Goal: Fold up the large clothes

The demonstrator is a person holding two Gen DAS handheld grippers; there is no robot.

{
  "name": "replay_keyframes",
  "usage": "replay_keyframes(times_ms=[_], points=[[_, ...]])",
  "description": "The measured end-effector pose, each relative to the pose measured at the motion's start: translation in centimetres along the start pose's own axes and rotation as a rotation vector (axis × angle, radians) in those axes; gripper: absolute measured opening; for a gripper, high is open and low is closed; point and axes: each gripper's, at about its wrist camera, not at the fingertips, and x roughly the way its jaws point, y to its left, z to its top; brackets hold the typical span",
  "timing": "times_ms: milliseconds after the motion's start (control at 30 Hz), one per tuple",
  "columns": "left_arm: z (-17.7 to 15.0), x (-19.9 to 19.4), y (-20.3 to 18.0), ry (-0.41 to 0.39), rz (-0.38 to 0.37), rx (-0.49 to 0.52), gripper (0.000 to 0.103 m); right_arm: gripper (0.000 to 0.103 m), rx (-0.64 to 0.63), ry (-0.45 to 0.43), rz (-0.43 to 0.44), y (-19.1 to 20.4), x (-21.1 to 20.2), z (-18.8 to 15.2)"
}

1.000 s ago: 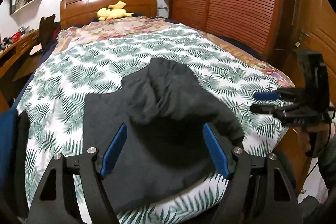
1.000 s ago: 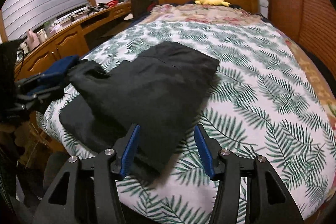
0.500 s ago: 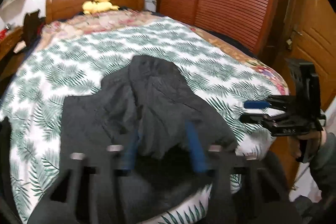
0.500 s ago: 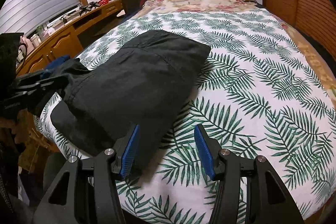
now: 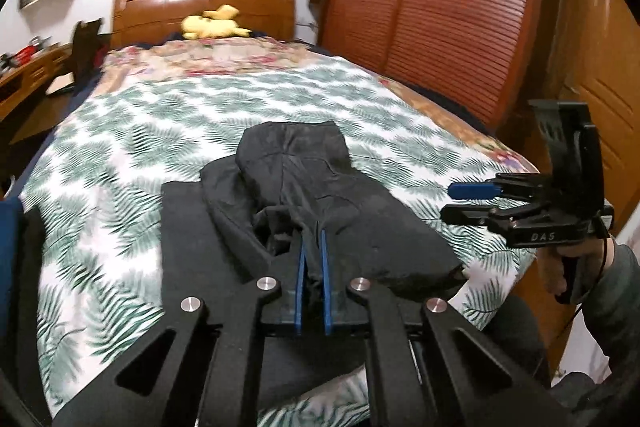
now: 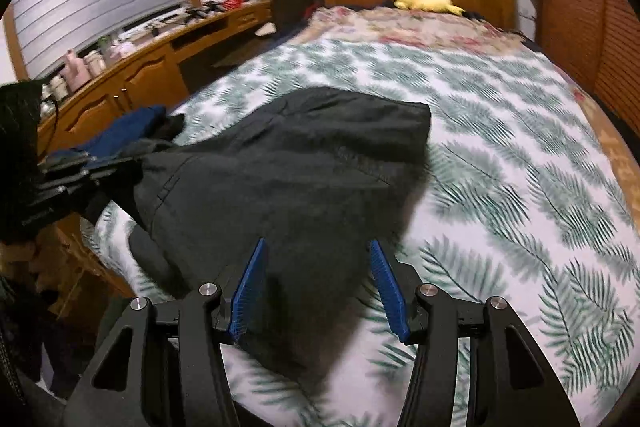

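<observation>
The left gripper (image 5: 311,263) is pinching a bunched fold of the dark garment (image 5: 304,187) between nearly closed jaws, at the garment's near edge by the foot of the bed (image 5: 120,147). From there the garment is running lengthwise away toward the headboard (image 5: 200,7). The right gripper (image 6: 318,287) is hovering with jaws wide and holding nothing, over the garment's near right corner, so it is probably the one placed to take that side next.
</observation>
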Motion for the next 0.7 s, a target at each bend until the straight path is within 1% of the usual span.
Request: replay_keyframes(times_ms=[67,133,233,333,400,500,567,700], points=[[-0.9,-1.1,1.4,-0.005,0.024,-0.028,0.007,0.055,-0.036,-0.008,0.023,1.7,0.5,0.7],[-2.0,-1.7,2.7,-0.001,0.057,-0.051,0.007,0.05,-0.066,-0.016,0.055,3.3,1.1,1.1],[-3.9,-1.8,4.7,0.025,0.086,-0.108,0.007,0.05,-0.098,-0.009,0.105,5.3,2.2,1.4],[-5.7,-0.8,6.1,0.059,0.114,-0.144,0.007,0.05,-0.128,0.01,0.126,6.5,3.6,1.2],[-6.5,-0.1,6.5,0.082,0.109,-0.16,0.007,0.05,-0.133,0.04,0.123,6.7,4.6,0.8],[-7.3,1.1,6.2,0.111,0.102,-0.151,0.007,0.05,-0.158,0.104,0.091,6.6,6.0,-0.2],[-8.1,2.0,6.0,0.134,0.074,-0.151,0.007,0.05,-0.193,0.138,0.059,6.5,6.9,-1.1],[-9.2,3.1,5.4,0.158,0.054,-0.143,0.007,0.05,-0.164,0.166,0.057,6.3,7.9,-2.1]])
